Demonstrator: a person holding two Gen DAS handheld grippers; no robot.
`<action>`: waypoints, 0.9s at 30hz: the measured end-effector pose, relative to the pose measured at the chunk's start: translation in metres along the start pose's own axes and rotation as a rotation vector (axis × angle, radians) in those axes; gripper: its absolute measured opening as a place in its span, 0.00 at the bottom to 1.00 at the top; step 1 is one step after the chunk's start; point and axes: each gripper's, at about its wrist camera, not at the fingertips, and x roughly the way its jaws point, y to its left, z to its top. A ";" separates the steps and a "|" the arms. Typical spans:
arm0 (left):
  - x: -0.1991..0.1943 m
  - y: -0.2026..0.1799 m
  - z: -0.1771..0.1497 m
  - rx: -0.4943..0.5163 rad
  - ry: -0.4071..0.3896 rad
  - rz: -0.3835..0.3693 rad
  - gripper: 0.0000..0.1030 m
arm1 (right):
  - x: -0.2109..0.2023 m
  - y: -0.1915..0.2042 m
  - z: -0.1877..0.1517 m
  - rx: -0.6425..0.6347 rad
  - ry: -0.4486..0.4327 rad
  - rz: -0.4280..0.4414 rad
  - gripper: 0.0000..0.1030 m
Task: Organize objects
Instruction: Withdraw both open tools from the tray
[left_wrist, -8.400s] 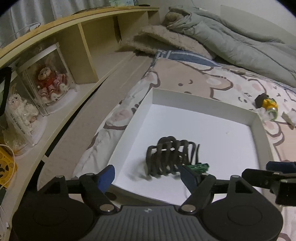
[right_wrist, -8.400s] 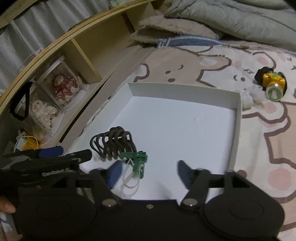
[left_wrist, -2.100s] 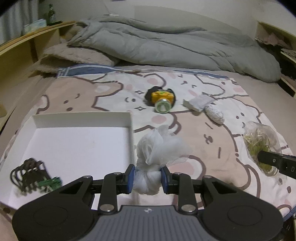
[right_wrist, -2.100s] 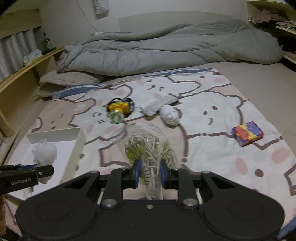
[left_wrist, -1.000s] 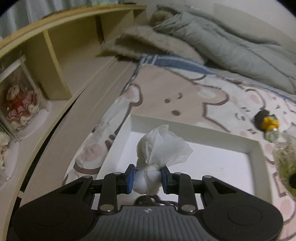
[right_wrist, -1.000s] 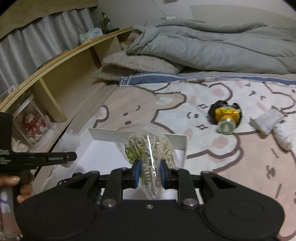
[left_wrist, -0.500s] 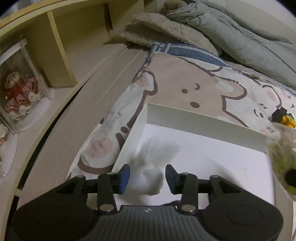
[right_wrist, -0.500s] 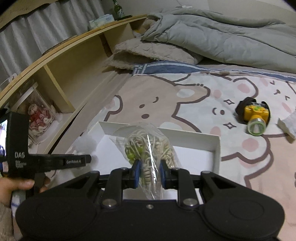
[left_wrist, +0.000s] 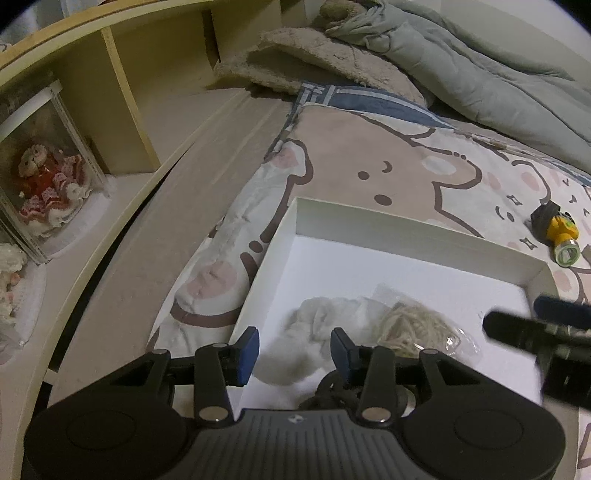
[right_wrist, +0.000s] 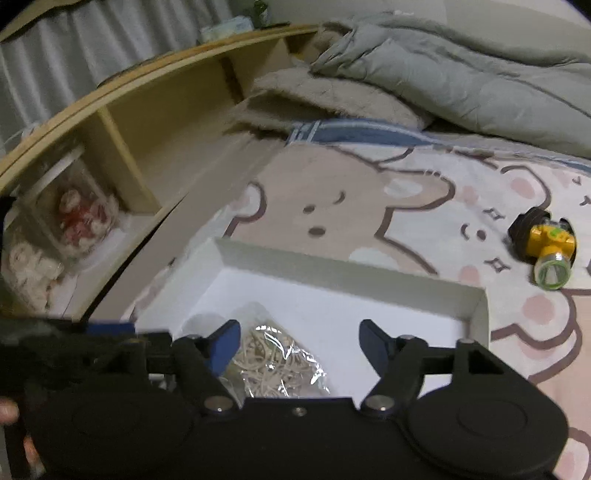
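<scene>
A white open box (left_wrist: 406, 230) lies on the bed and also shows in the right wrist view (right_wrist: 332, 273). Inside it a white tissue bundle (left_wrist: 314, 332) lies beside a clear bag of rubber bands (left_wrist: 417, 328), which also shows in the right wrist view (right_wrist: 273, 354). A dark coiled item (left_wrist: 332, 391) peeks out behind the left fingers. My left gripper (left_wrist: 293, 350) is open just above the tissue bundle. My right gripper (right_wrist: 299, 345) is open above the bag. The right gripper shows at the right edge of the left wrist view (left_wrist: 535, 332).
A yellow headlamp (left_wrist: 557, 232) lies on the bedsheet right of the box; it also shows in the right wrist view (right_wrist: 546, 243). A wooden shelf (left_wrist: 122, 92) with a doll in a clear case (left_wrist: 44, 177) runs along the left. A grey duvet (right_wrist: 461, 74) is heaped at the back.
Both grippers carried their loads over the box and opened. The tissue bundle and the bag of rubber bands dropped out and now lie inside the box.
</scene>
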 end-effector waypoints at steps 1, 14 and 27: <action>-0.001 -0.001 0.000 0.004 -0.002 -0.001 0.43 | -0.001 -0.001 -0.003 0.002 0.009 0.004 0.68; -0.020 -0.017 -0.008 0.023 -0.013 -0.016 0.43 | -0.023 -0.015 -0.016 0.029 0.012 0.002 0.68; -0.047 -0.028 -0.025 0.027 -0.015 -0.027 0.52 | -0.048 -0.029 -0.026 0.004 0.043 -0.030 0.78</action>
